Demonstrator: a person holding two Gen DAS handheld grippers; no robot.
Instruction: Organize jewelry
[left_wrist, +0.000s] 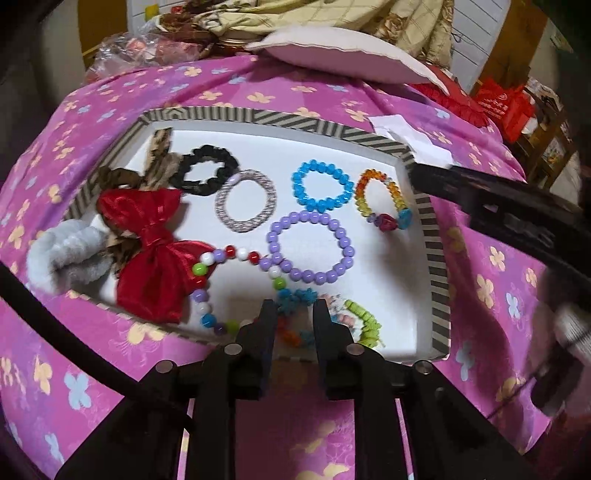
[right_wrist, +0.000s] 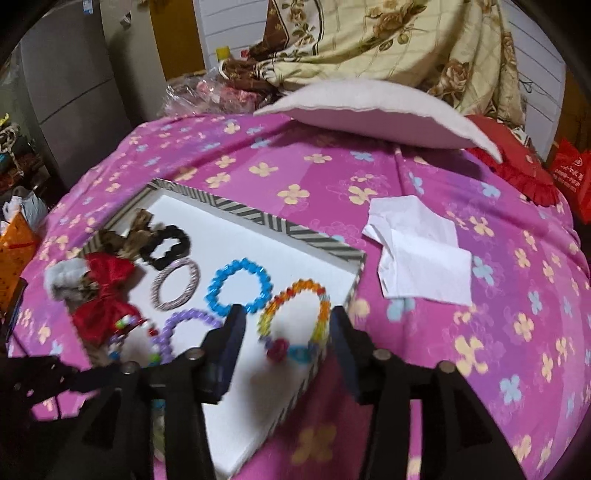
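Left gripper (left_wrist: 294, 312): fingers parted, empty, over the near edge of the shallow striped-rim white tray (left_wrist: 437, 266). Right gripper (right_wrist: 288, 319): fingers wide apart, empty, above the rainbow crystal-bead bracelet (right_wrist: 295, 317). Tray, on the pink flowered bedspread (right_wrist: 295, 170), holds the lilac bead bracelet (left_wrist: 310, 245), blue bead bracelet (left_wrist: 320, 184), red satin bow (left_wrist: 155, 251), black scrunchie (left_wrist: 207, 170). Beyond: white tissue (right_wrist: 421, 254), pillow (right_wrist: 373, 114).

Left gripper (left_wrist: 294, 314) is low over the near edge of the striped tray (left_wrist: 437, 266), fingers a narrow gap apart with nothing pinched between them. Right gripper (right_wrist: 287, 325) sits at the tray's right side, fingers spread wide, one finger (right_wrist: 232, 332) above the tray floor and the other just past the tray's right rim. Also gripping nothing.
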